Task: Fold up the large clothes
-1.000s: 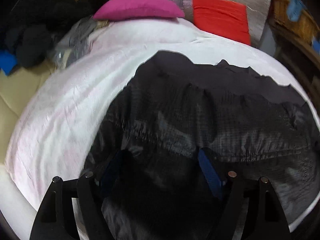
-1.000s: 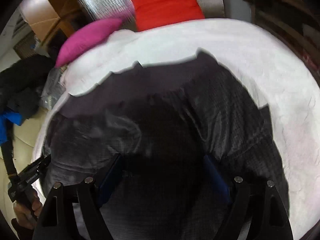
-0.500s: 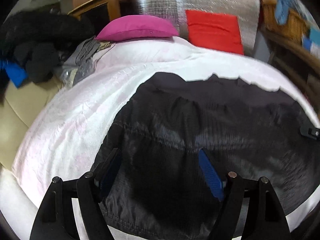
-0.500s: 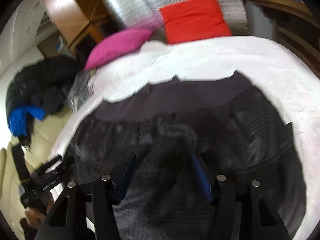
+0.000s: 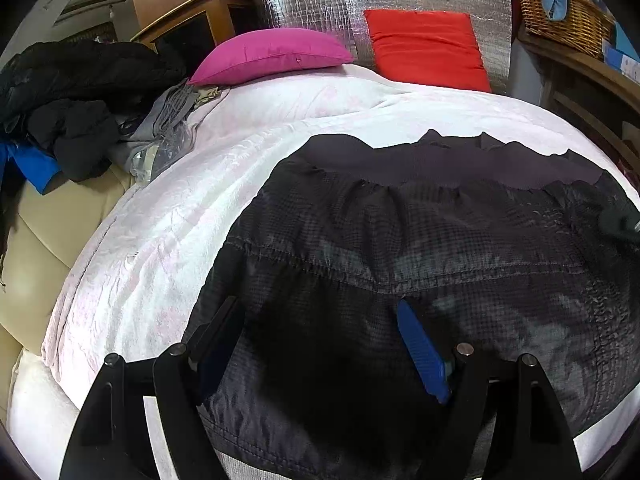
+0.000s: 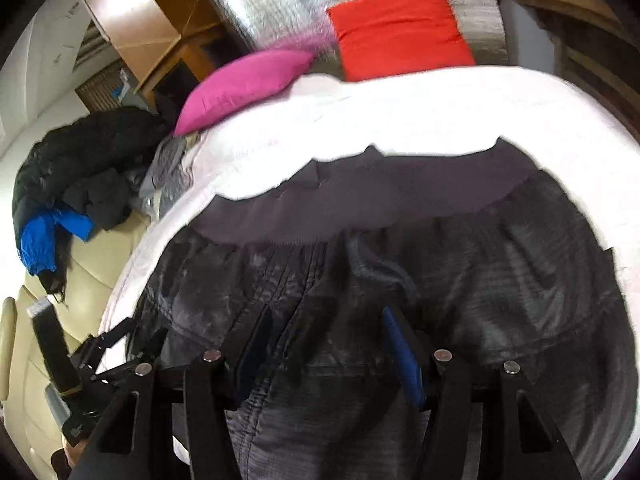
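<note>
Both claws hang over the black jacket (image 5: 400,248) on the white bed (image 5: 160,264). Left claw (image 5: 320,344) released; right claw (image 6: 324,348) narrower, grip indiscernible in blurred dark fabric.

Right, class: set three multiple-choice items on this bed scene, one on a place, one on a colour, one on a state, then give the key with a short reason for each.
1. Where does the dark jacket lie?
A. spread on the white bed cover
B. in the wicker basket
C. draped over the red cushion

2. What colour is the pillow beside the red cushion?
A. green
B. magenta pink
C. yellow

3. How do the left tongs stand?
A. clamped tight on the pillow
B. apart, over the jacket
C. gripping the basket rim

Key: 1 A, the jacket is spread flat across the white cover. 2 B, the pillow at the head of the bed is magenta pink. 3 B, a wide gap shows between the fingers, with jacket fabric below.
</note>
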### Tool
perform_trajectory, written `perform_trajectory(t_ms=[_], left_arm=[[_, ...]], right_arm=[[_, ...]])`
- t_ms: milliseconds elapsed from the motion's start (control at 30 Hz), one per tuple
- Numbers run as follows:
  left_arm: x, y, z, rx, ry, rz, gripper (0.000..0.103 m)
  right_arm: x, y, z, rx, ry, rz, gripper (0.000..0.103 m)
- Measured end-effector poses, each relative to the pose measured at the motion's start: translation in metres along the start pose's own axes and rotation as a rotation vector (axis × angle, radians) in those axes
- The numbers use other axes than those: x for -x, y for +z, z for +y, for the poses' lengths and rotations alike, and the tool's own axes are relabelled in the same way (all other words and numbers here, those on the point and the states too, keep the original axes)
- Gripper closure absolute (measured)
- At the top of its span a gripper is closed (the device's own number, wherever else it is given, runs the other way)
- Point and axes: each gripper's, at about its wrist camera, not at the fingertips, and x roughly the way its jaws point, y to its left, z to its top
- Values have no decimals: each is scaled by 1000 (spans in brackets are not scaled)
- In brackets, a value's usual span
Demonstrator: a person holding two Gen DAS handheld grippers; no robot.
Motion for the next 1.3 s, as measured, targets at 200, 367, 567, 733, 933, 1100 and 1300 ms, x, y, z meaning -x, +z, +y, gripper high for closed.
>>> perform_trajectory(t_ms=[200,367,567,733,933,1100,1300], left_arm=[[0,-2,-2,-8,6,0,24],[1,-1,8,13,-6,5,24],[7,14,44,71,-178,3,19],[2,29,92,164,-385,-13,12],[-46,34,126,258,-527,150,11],[-90,29,135,316,-630,301,11],[-106,20,105,225,-787,407,11]], right_arm=[[-28,-6,7,36,-76,103,41],[0,0,-8,-8,15,52,41],[62,10,-64,-89,60,-107,22],[90,7,-144,-272,80,-127,20],[84,-12,-217,-462,170,-65,20],[52,-11,-219,-443,205,49,20],[24,-6,-201,-340,241,93,9]])
